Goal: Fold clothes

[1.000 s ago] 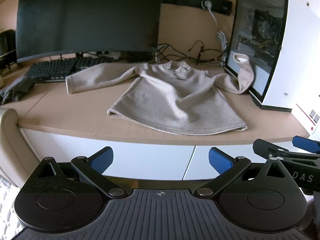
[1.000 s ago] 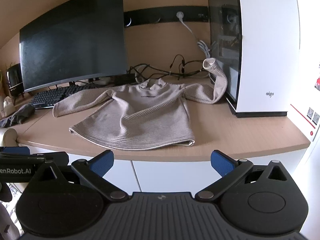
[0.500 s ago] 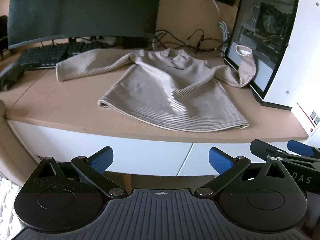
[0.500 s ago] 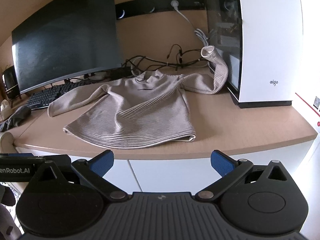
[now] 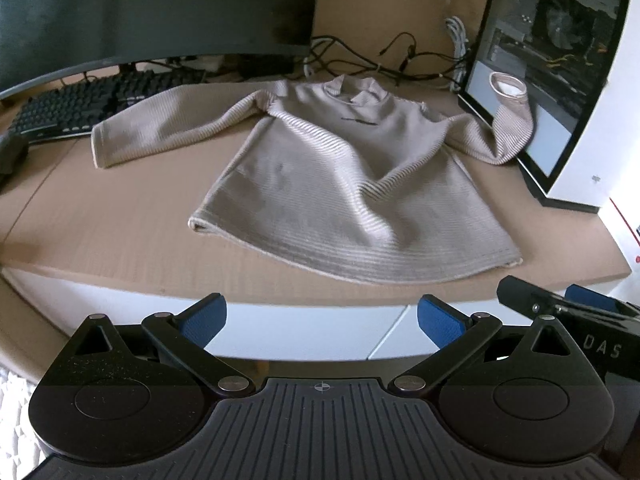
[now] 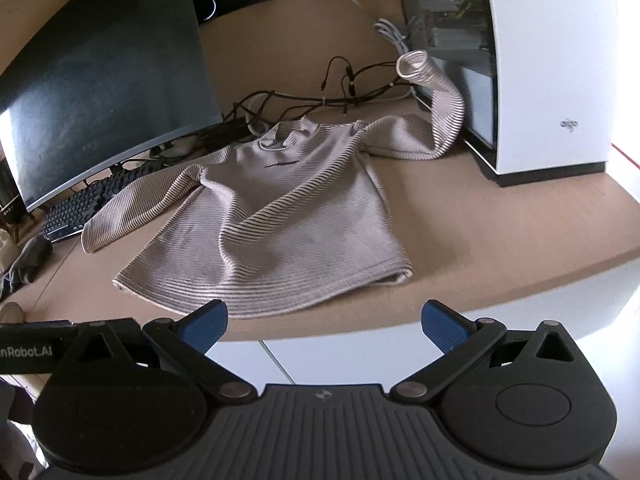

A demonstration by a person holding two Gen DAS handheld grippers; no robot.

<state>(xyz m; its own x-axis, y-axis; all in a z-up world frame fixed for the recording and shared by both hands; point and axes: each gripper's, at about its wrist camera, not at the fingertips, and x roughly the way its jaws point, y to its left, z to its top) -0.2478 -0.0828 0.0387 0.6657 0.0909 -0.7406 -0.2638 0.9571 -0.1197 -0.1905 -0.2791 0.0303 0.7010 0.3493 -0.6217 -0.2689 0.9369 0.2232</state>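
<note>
A beige ribbed sweater (image 5: 344, 184) lies spread on the wooden desk (image 5: 120, 216), collar toward the wall; it also shows in the right wrist view (image 6: 288, 208). Its left sleeve (image 5: 168, 124) stretches toward the keyboard. Its right sleeve (image 5: 510, 120) leans up against the PC case. My left gripper (image 5: 320, 316) is open and empty, in front of the desk edge below the hem. My right gripper (image 6: 324, 320) is open and empty, just short of the hem. The right gripper's body shows at the left wrist view's right edge (image 5: 568, 308).
A curved monitor (image 5: 152, 8) and a black keyboard (image 5: 92, 104) stand at the back left. A white PC case (image 6: 520, 64) stands at the right. Cables (image 5: 384, 60) lie behind the collar. A dark cloth (image 6: 28, 264) lies at the left edge.
Both grippers have moved up and closer to the desk, so the sweater looks larger and is seen more from above. The sweater has not moved.
</note>
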